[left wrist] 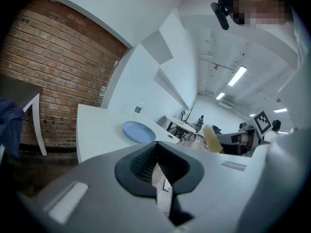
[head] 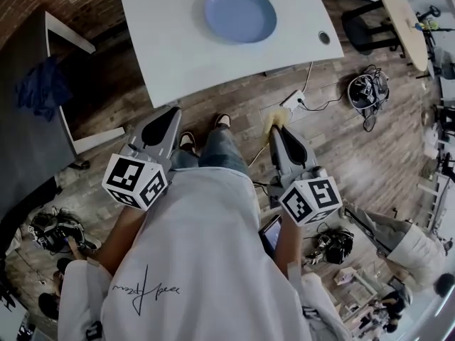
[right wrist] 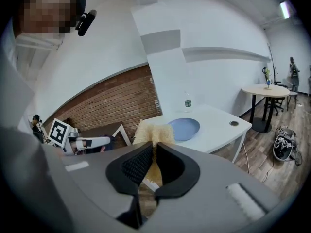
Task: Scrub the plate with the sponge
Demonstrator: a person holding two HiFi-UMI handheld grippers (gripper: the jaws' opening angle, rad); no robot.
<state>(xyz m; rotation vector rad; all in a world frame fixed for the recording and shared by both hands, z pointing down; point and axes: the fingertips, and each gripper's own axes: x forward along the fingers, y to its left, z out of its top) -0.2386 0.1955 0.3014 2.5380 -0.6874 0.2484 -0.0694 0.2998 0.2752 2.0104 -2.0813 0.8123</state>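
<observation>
Right gripper [head: 278, 132] held low, pinching sponge [head: 275, 116]

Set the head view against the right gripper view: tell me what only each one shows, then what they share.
Only the head view: the person's shoes and a power strip on the floor.

Only the right gripper view: a bottle standing on the white table beyond the blue plate, and a ceiling light.

Both: the plate, the table, the yellow sponge clamped in the right gripper's jaws, and the left gripper with its marker cube.
</observation>
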